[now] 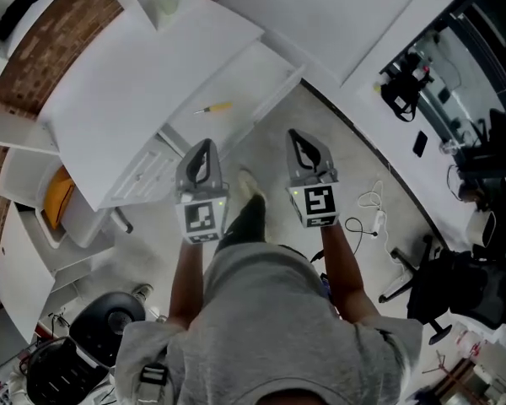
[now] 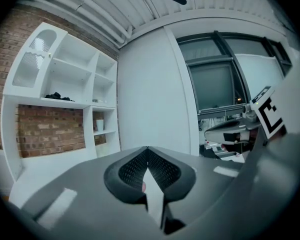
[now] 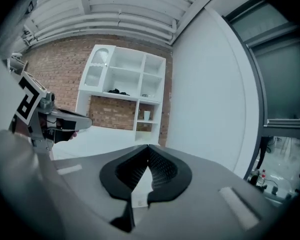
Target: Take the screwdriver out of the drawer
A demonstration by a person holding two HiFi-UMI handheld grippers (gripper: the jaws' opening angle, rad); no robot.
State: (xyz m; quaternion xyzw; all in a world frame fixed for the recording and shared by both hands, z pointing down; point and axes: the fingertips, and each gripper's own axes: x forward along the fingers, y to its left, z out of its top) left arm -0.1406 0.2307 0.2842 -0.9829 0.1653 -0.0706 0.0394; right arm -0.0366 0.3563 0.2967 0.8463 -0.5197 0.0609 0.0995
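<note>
Yellow at the handle and thin at the shaft, a screwdriver [image 1: 215,108] is seen lying on the bottom of an open white drawer [image 1: 251,81], toward the drawer's left part and touched by nothing. The drawer is drawn out from under a white desktop [image 1: 126,91].

Both grippers are held on the near side of the drawer's front edge, apart from the screwdriver. The left gripper [image 1: 205,145] is placed just before the left end of that front. The right gripper [image 1: 298,136] is placed off the drawer's right corner, over pale floor.

The jaws of the left gripper are closed tip to tip and nothing is gripped between them. Those of the right gripper are likewise pressed together and empty.

Beyond the drawer — as the gripper views show — a white shelving unit [image 2: 65,89] is set against a brick wall [image 2: 50,131], and a white cup [image 2: 100,124] is kept on one of its lower shelves. Between the two grippers, on the near side of the drawer, the person's shoe [image 1: 249,184] is seen on the floor.
</note>
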